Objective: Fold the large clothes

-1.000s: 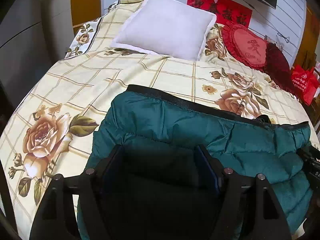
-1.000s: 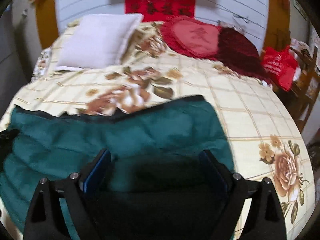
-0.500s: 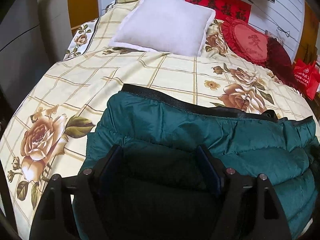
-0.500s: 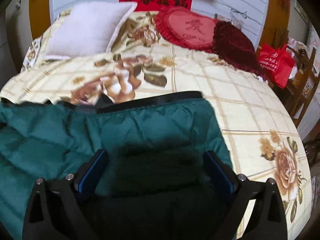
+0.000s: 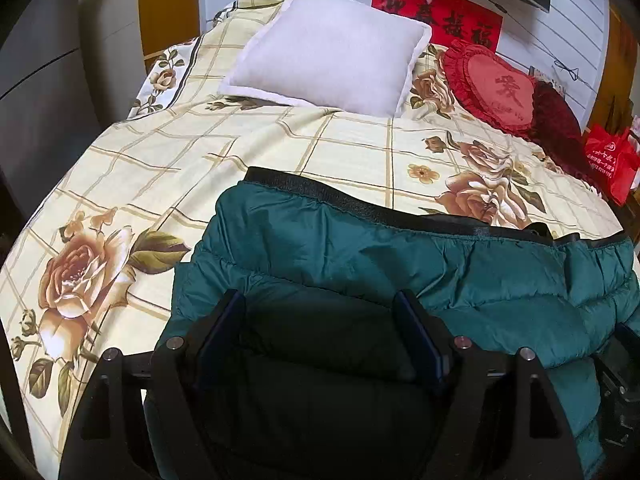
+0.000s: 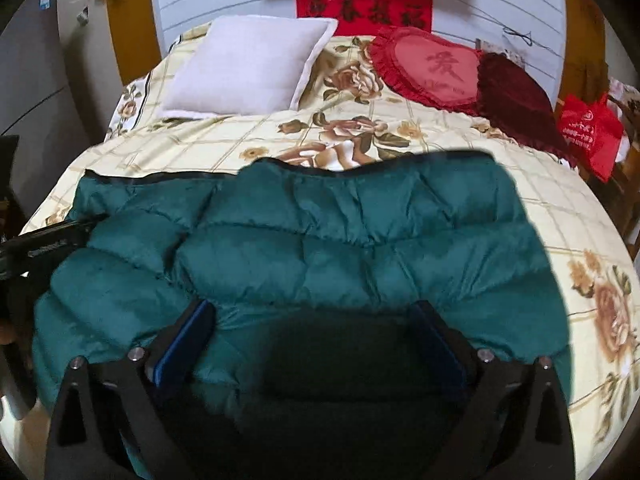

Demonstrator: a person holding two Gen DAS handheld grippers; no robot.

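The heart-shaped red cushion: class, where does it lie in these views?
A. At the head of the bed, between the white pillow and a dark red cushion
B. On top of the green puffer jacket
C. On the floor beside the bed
A: the heart-shaped red cushion lies at the head of the bed, with the white pillow on one side and the dark red cushion on the other, well clear of the green puffer jacket.

Jacket (image 5: 420, 276) teal, quilted, black hem band. Bedspread (image 5: 160, 168) cream, tan grid, brown-peach roses. Pillow (image 5: 332, 48) white. Heart cushion (image 5: 496, 88) red; second cushion (image 6: 516, 100) maroon. Banner (image 6: 364, 6) red, dark characters. Bag (image 6: 588, 136) red.
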